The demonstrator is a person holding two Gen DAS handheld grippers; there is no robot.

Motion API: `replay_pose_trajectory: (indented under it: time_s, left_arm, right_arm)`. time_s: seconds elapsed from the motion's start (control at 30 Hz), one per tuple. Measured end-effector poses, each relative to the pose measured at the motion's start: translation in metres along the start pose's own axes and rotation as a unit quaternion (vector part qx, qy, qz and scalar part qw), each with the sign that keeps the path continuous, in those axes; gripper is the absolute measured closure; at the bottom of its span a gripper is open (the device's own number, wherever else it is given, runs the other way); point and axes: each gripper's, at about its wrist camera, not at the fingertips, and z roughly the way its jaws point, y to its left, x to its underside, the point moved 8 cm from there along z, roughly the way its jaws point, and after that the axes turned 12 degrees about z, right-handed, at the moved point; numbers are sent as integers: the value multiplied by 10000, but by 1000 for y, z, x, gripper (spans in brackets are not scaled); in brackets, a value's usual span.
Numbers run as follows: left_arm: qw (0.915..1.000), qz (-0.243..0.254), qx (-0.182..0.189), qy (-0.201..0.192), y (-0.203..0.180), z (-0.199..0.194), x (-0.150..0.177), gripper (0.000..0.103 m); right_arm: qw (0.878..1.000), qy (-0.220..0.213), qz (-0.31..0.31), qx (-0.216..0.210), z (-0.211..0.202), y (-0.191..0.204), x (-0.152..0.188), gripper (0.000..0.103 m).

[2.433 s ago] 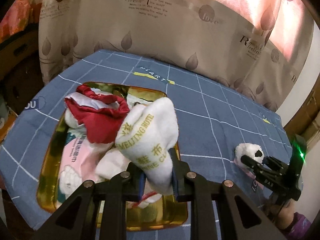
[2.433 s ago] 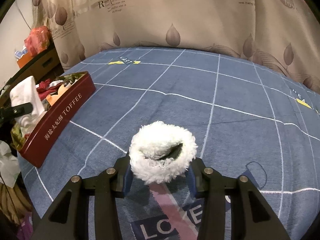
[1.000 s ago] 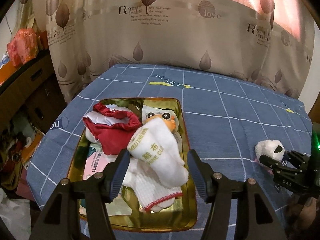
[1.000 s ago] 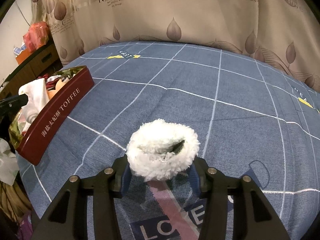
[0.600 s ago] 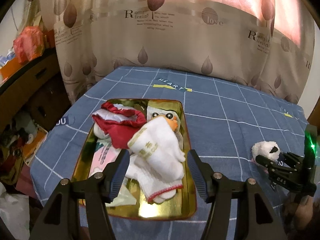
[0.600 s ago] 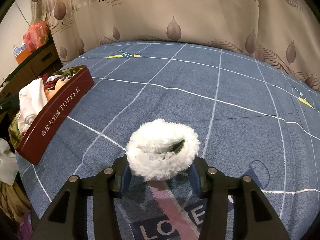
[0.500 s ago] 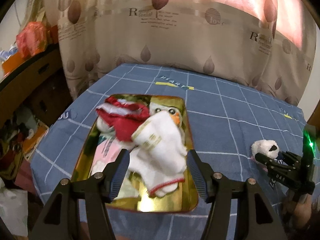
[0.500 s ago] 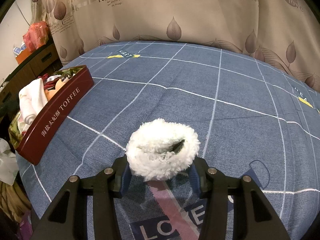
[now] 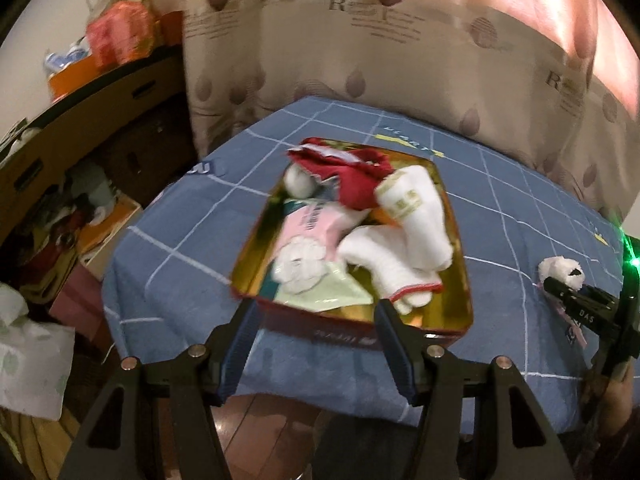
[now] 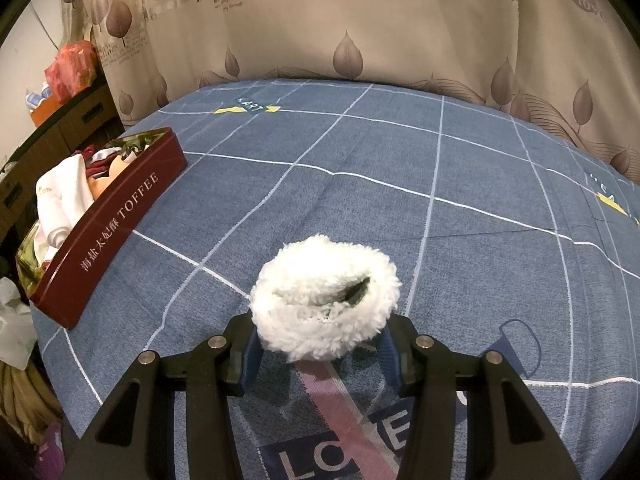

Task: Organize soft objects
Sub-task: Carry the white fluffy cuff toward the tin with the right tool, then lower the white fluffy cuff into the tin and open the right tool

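A red toffee tin with a gold inside stands on the blue checked tablecloth. In it lie a red cloth, white socks and a pink packet. My left gripper is open and empty, hanging near the tin's near wall above the table's edge. In the right wrist view my right gripper is shut on a white fluffy plush low over the cloth. The tin stands to its left. The left wrist view shows the right gripper and the plush right of the tin.
A leaf-print curtain hangs behind the table. Left of the table stand a dark cabinet and piled boxes and bags. Wooden floor shows below the table's near edge. A hand holds the right gripper.
My left gripper let go of the white sock, which now lies in the tin, then drew back from the tin toward the table's edge. The right gripper and plush stayed still.
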Motion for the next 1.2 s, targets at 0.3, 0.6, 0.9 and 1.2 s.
replay_pose_trajectory:
  time_s: [0.3, 0.6, 0.9, 1.2]
  left_arm:
    - [9997, -21, -239, 56, 19, -14, 18, 42]
    - [9994, -108, -242, 221, 24, -8, 24, 42]
    - [9982, -452, -143, 379, 35, 1, 30, 42]
    - [9976, -542, -162, 392, 38, 3, 30, 42]
  right_arm:
    - [9998, 84, -130, 112, 3, 3, 2, 56]
    - [9997, 213, -58, 51, -6, 10, 8, 58]
    - [9948, 216, -67, -994, -49, 83, 6, 58]
    - [9715, 734, -493, -2200, -56, 213, 12, 58]
